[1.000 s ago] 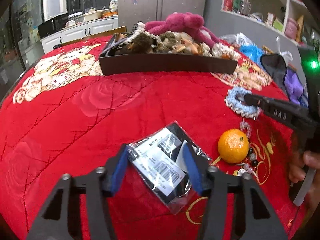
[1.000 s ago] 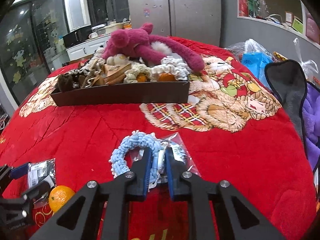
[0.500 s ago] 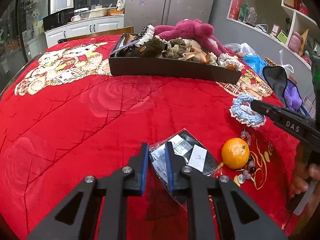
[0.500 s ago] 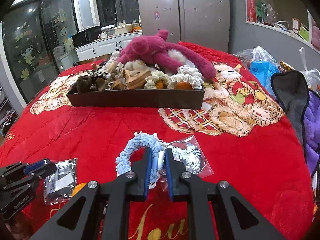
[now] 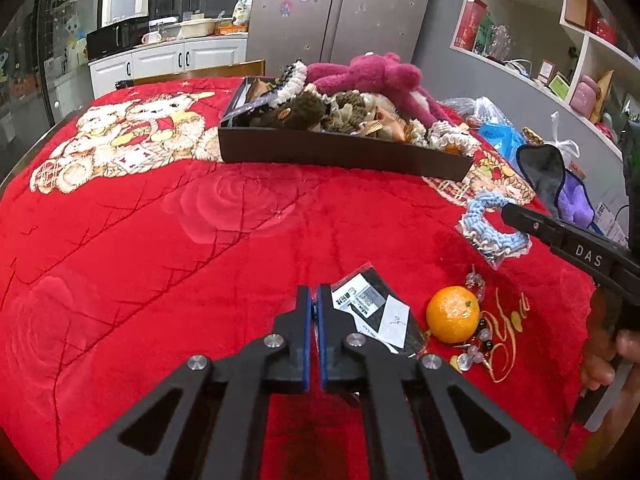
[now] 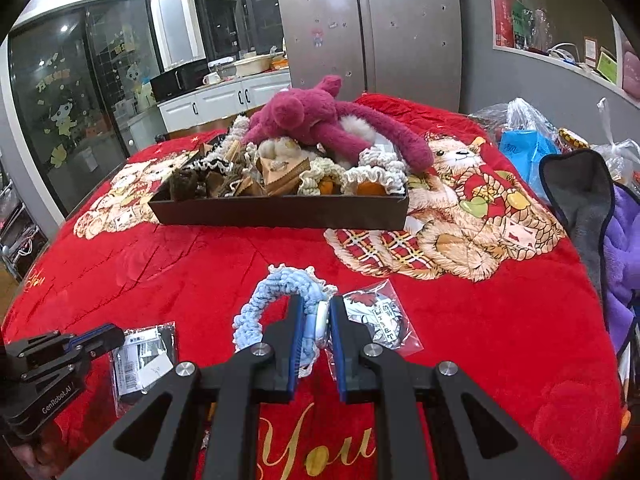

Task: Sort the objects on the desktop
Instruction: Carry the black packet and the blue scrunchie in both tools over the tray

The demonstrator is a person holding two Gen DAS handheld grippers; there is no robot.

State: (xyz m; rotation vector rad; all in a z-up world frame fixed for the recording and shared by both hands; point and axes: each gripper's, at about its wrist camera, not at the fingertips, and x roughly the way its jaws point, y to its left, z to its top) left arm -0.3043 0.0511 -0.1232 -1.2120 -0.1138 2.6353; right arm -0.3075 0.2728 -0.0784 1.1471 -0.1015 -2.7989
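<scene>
My left gripper (image 5: 314,300) is shut; its jaws pinch the left edge of a clear packet with a black item and white labels (image 5: 376,314), which lies on the red blanket. My right gripper (image 6: 314,316) is shut on a light blue crocheted scrunchie (image 6: 276,286), also seen in the left wrist view (image 5: 486,222). A dark tray (image 6: 280,210) full of scrunchies, with a pink plush toy (image 6: 320,116) on top, sits at the far side. An orange (image 5: 452,314) lies right of the packet.
A second clear packet (image 6: 380,320) lies right of the right gripper. Loose beads (image 5: 474,346) lie around the orange. Plastic bags (image 6: 524,136) and a purple and grey cloth (image 6: 592,200) crowd the right edge. The red blanket (image 5: 160,240) covers the table.
My left gripper closed from wide open onto the packet's left edge. The right gripper stayed shut on the blue scrunchie and lifted slightly.
</scene>
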